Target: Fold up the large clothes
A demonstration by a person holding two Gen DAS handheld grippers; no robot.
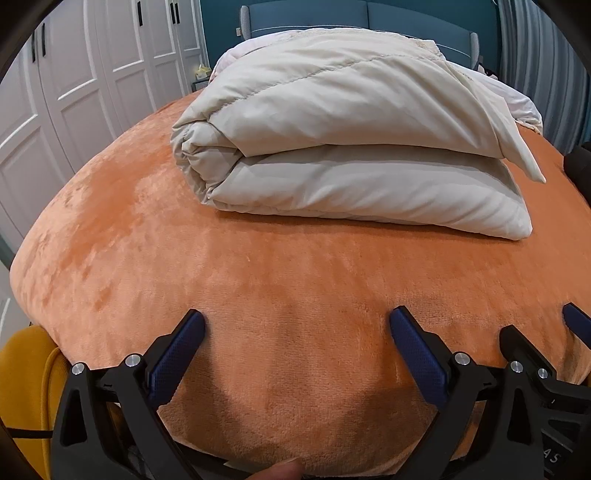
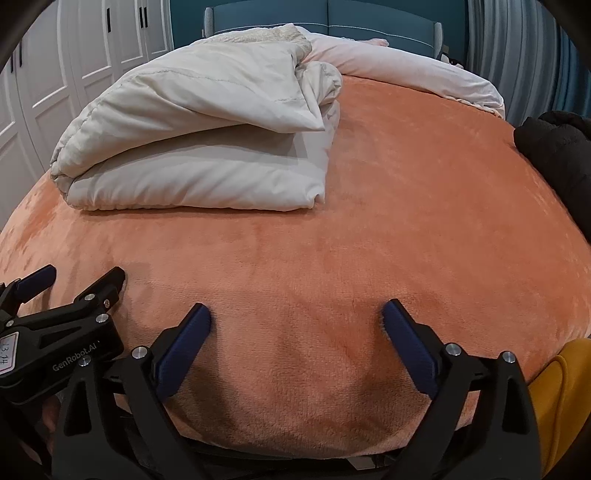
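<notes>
A large cream padded garment (image 1: 351, 147) (image 2: 207, 147) lies folded in thick layers on the orange fleece bed cover (image 1: 184, 240) (image 2: 406, 221), towards the far left of the bed. My left gripper (image 1: 297, 317) (image 2: 83, 275) stands open over the bed's near edge, its blue pads (image 1: 177, 354) wide apart with only bare fleece between them. Just to its right, my right gripper (image 2: 295, 310) (image 1: 541, 325) is open too and holds nothing. Both grippers are well short of the folded garment.
A black garment (image 2: 554, 147) lies at the bed's right edge. Pale pink bedding (image 2: 406, 70) is bunched by the blue headboard (image 2: 332, 14). White wardrobe doors (image 1: 74, 74) stand on the left, a grey curtain (image 2: 517, 55) on the right. A yellow sleeve (image 2: 561, 387) shows below.
</notes>
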